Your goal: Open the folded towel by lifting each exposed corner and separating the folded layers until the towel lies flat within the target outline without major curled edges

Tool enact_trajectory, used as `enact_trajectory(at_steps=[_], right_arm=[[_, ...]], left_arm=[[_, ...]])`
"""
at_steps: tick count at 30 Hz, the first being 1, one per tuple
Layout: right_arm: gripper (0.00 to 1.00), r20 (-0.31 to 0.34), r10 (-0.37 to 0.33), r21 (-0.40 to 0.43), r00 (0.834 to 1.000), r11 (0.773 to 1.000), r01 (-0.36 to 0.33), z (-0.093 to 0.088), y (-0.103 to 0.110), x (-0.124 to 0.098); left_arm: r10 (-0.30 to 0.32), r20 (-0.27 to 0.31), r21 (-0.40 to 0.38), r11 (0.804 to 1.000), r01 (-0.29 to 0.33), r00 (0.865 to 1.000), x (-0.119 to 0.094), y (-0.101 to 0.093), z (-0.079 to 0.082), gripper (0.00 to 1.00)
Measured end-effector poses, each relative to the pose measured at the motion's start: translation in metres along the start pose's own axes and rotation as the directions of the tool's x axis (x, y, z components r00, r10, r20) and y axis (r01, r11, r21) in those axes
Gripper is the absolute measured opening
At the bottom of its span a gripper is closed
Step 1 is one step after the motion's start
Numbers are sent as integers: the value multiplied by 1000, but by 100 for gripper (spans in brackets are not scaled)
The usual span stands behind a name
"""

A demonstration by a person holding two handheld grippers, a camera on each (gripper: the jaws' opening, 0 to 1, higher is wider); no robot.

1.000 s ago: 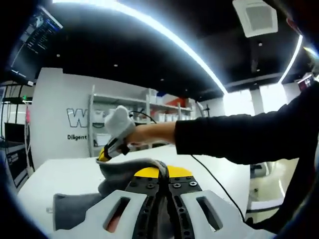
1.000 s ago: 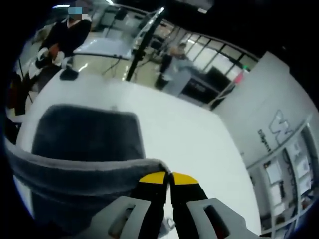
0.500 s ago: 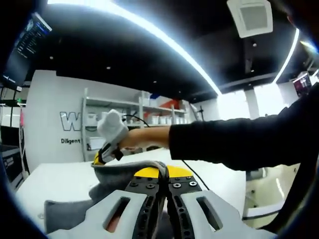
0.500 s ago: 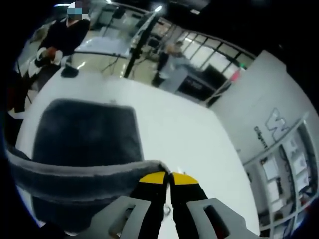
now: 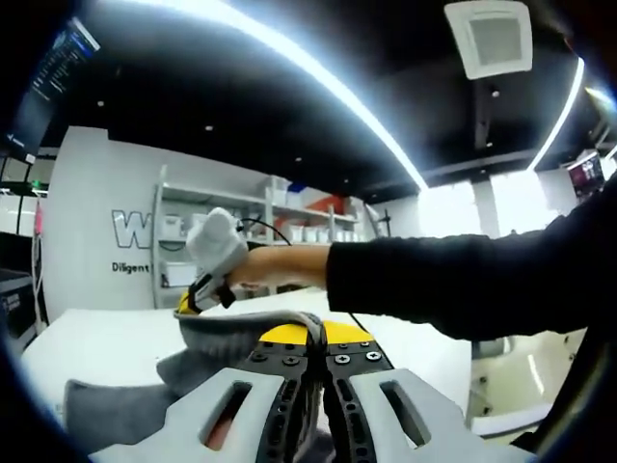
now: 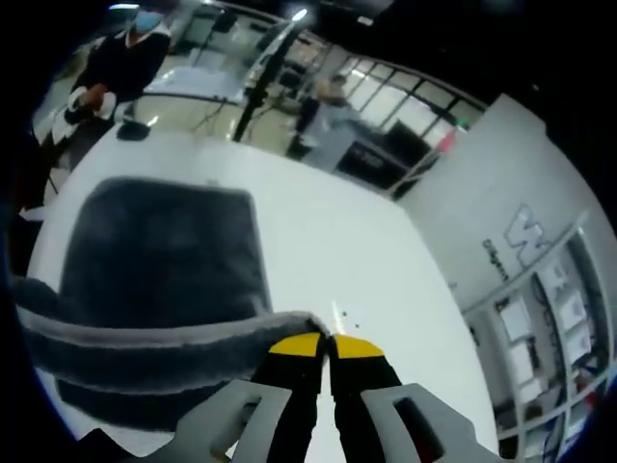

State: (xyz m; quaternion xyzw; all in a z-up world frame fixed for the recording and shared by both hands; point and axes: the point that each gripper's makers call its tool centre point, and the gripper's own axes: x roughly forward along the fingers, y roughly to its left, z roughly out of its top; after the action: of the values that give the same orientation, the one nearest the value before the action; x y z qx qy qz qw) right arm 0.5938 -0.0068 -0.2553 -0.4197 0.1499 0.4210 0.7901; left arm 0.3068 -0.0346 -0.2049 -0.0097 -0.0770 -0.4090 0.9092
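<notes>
A dark grey towel [image 6: 164, 260] lies partly spread on a white table [image 6: 328, 241], its near edge [image 6: 145, 340] lifted off the surface. My right gripper [image 6: 327, 344] is shut on that edge's corner, yellow tips together. My left gripper [image 5: 317, 335] is shut on another corner of the towel [image 5: 241, 333], which rises in a fold in front of it. In the left gripper view the right gripper [image 5: 204, 292], held by a hand in a white glove, pinches the towel's far corner. A black sleeve [image 5: 453, 289] crosses that view from the right.
The white table [image 5: 106, 342] extends to the left in the left gripper view. Shelves [image 5: 241, 231] and a wall with lettering stand behind. In the right gripper view a person [image 6: 120, 63] in dark clothes stands at the table's far end, beside a small dark object [image 6: 132, 130].
Both grippers have risen a little with the towel's corners; more of the towel lies spread on the table in the right gripper view. The grips are unchanged.
</notes>
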Motion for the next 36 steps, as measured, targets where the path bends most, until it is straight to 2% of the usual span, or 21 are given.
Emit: enact_trajectory(at_steps=[7,12,16,24,36], right_arm=[[0,-6,-21,36,1000,999,21,-23,-10,-11],[0,-3,-33,73,999,997,33,-38,-16,-20],[0,13,-22,108,1000,994,21,-47,-13,-25],[0,-13,-38,127,999,991,39,-77,-21,-37],[0,-22,-66,144,998,987,68,-103,-27,-53]], left_arm=[[4,12,-3,1000,-4,1000,16,-9,-11,2],[-9,-4,-7,1000,9,1000,27,-22,-20,2],[-26,-7,-13,1000,26,1000,33,-29,-22,2],[-39,-24,-17,999,39,999,44,-41,-31,2],[-55,-42,-25,998,54,998,67,-61,-42,2]])
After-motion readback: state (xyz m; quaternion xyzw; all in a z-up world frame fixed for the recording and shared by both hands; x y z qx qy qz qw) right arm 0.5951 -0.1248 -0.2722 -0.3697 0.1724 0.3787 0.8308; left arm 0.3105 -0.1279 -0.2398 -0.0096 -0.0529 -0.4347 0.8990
